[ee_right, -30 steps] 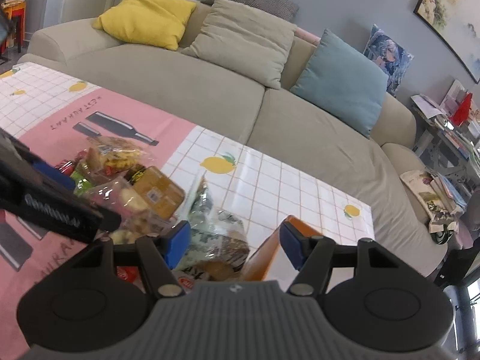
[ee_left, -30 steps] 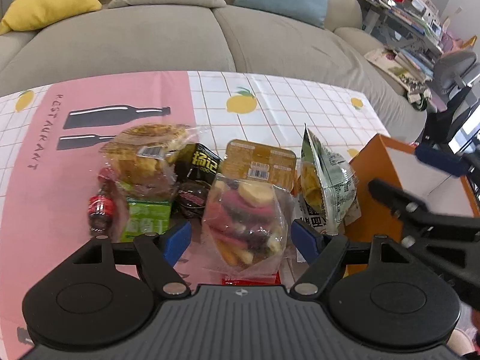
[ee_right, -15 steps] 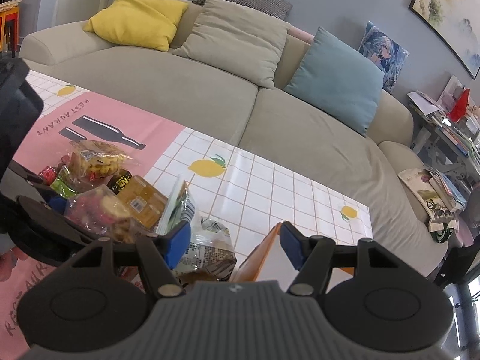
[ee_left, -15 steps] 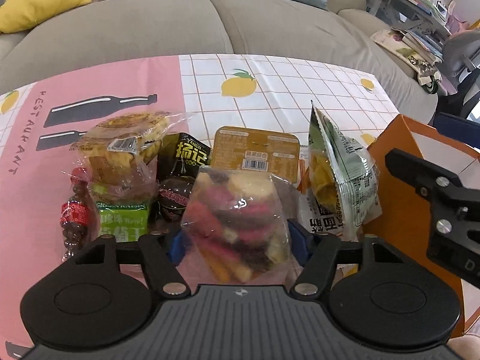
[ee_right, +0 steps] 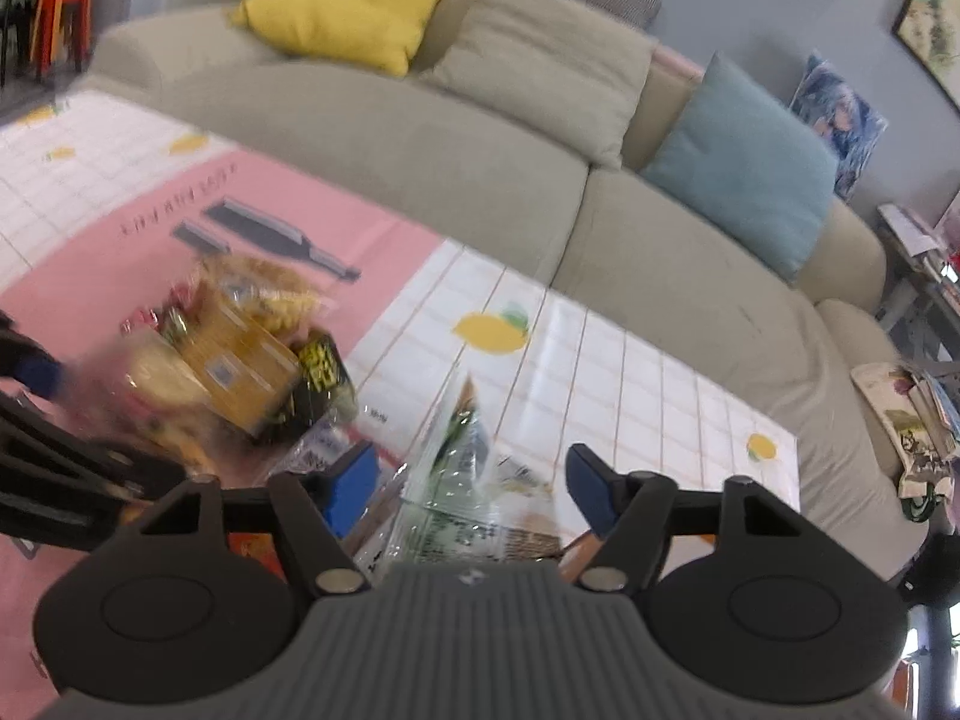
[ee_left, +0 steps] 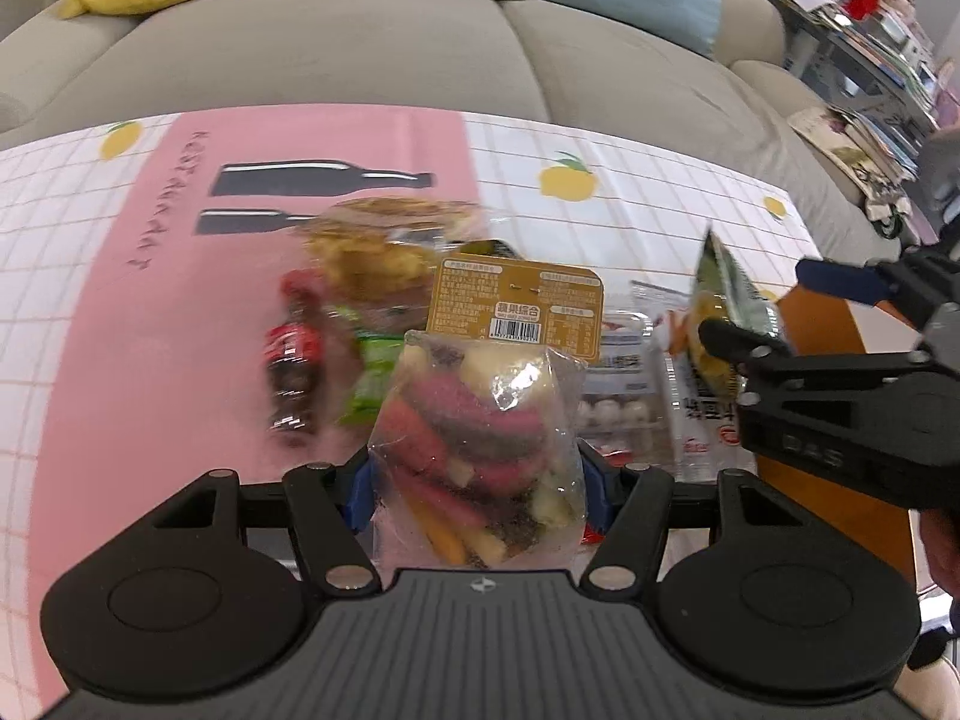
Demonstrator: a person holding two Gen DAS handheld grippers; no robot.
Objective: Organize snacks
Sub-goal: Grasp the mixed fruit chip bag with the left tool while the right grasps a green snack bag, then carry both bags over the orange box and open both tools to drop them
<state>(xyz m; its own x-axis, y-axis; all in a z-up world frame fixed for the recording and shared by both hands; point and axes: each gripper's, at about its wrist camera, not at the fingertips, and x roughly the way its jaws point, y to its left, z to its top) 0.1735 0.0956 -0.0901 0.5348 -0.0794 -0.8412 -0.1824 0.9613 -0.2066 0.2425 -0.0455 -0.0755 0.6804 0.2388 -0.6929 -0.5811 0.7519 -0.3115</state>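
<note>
My left gripper [ee_left: 477, 492] is shut on a clear bag of mixed coloured fruit chips [ee_left: 474, 420], its blue pads pressing both sides, and the bag hangs above the snack pile. In the right wrist view my right gripper [ee_right: 474, 474] straddles an upright green snack bag [ee_right: 456, 504]. Its jaws are opening and the pads stand clear of the bag. That gripper [ee_left: 762, 306] also shows around the green bag [ee_left: 720, 300] in the left wrist view. An orange box [ee_left: 840, 480] stands just right of the pile.
On the pink and white tablecloth [ee_left: 150, 360] lie a gold tray pack [ee_left: 519, 306], a small cola bottle [ee_left: 294, 360], a green packet [ee_left: 375, 372], a pastry bag [ee_left: 384, 240] and a white packet [ee_left: 624, 384]. A grey sofa [ee_left: 360, 48] runs behind the table.
The left jaws closed on the clear chip bag and raised it off the pile. The right gripper shifted left from the orange box's edge to around the green bag, with its jaws wider.
</note>
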